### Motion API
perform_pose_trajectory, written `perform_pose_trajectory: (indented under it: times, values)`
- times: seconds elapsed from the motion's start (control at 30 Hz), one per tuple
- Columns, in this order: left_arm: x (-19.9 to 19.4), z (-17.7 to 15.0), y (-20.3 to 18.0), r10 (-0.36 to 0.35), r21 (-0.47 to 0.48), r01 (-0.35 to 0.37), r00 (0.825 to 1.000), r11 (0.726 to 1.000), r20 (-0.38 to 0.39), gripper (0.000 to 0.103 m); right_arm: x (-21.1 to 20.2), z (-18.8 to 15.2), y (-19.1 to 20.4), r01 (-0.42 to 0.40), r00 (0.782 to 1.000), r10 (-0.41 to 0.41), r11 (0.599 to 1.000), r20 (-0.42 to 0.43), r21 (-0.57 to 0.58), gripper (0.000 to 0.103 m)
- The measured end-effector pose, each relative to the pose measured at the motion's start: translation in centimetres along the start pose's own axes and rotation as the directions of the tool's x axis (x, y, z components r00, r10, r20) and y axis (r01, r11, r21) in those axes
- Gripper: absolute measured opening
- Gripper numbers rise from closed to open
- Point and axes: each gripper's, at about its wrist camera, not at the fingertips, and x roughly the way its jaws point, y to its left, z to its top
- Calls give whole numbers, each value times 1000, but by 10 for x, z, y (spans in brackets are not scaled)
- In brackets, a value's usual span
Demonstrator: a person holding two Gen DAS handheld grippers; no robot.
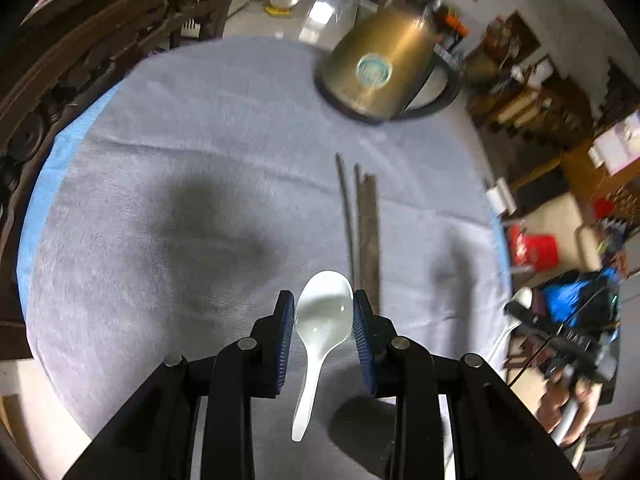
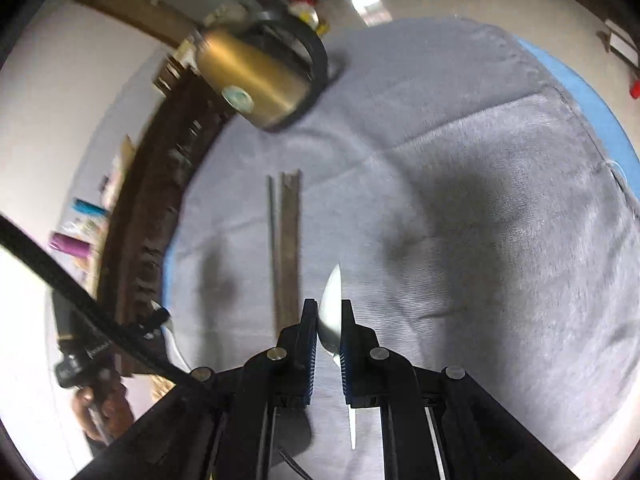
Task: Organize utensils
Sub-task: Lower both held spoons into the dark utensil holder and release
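My left gripper (image 1: 324, 304) is shut on a white ceramic spoon (image 1: 320, 328), bowl forward, handle hanging down between the fingers, above the grey cloth. My right gripper (image 2: 329, 312) is shut on a second white spoon (image 2: 332, 312), held edge-on. Dark wooden chopsticks (image 1: 360, 224) lie in a row on the cloth just ahead of both grippers; they also show in the right wrist view (image 2: 286, 248). The right gripper with its spoon shows at the right edge of the left wrist view (image 1: 520, 308).
A round table with a grey cloth (image 1: 200, 160) over a blue cover. A gold electric kettle (image 1: 380, 68) stands at the far side, also seen in the right wrist view (image 2: 256, 80). A dark carved wooden chair (image 1: 80, 60) is at the left.
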Motion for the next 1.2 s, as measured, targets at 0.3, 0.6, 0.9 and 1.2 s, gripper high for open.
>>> perform_pose_trajectory:
  times: [0.3, 0.6, 0.9, 1.2]
  values:
    - [-44, -28, -24, -116, -18, 121, 976, 992, 183, 31, -47, -35, 35, -191, 964, 191, 981, 182, -22, 11]
    - [-65, -63, -48, -198, 75, 184, 932, 980, 303, 31, -50, -70, 81, -228, 937, 254, 965, 240, -133, 11]
    - [-44, -88, -38, -213, 59, 206, 908, 977, 360, 31, -39, -96, 78, -196, 915, 234, 970, 328, -147, 11]
    - [-32, -107, -33, -190, 44, 189, 892, 981, 409, 31, -39, -119, 88, -141, 899, 214, 967, 383, -210, 11]
